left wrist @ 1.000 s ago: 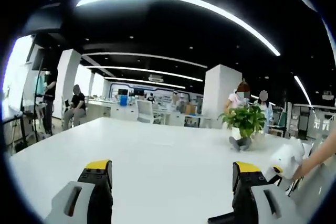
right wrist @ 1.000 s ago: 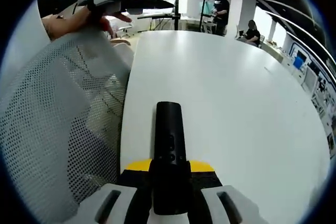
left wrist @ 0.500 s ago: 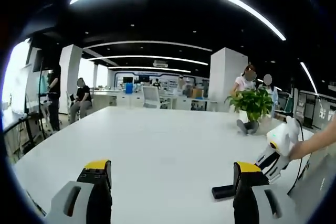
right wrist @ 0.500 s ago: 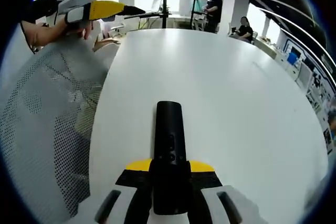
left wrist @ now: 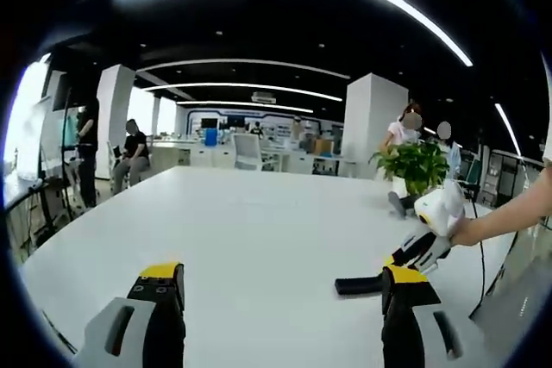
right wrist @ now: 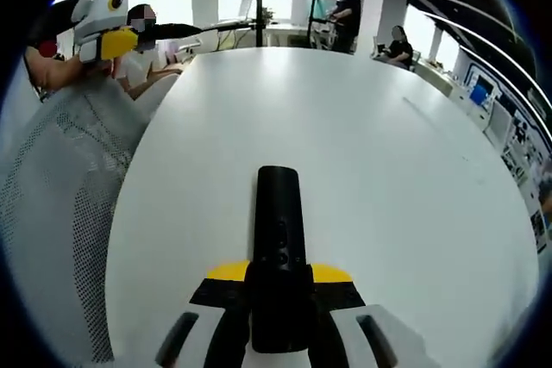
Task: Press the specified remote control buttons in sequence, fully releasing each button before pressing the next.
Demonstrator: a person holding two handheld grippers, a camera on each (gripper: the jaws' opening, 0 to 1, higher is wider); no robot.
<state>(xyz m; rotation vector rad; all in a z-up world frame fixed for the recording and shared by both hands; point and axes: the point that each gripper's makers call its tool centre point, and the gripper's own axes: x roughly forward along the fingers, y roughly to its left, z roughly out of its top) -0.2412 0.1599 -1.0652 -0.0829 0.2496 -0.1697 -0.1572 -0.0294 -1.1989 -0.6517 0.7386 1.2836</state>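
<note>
My right hand-held gripper is pinching the black remote btwn its jaws, clamped on the lower end so the upper face w/ the buttons sticks out fwd and stays exposed. That's the point of holding it low: the buttons are left free for the other tool to reach. The remote is held out over the white surface, long axis running straight away from me, face up, approx level.

In the left gripper view, my left hand-held gripper has its jaws spread wide, nothing btwn them, hovering above the surface. The remote shows there as a dark bar poking in from the right, w/ the right hand-held gripper behind it; it's near the left tool's right jaw but apart, no contact yet.

Judging by this, no button is being pressed at the moment. Spread jaws give me one fingertip to poke with; I'd prob. bring one jaw tip down onto a button. Which button: can't tell, markings too small.

A potted plant sits further back on the surface, well clear.
</note>
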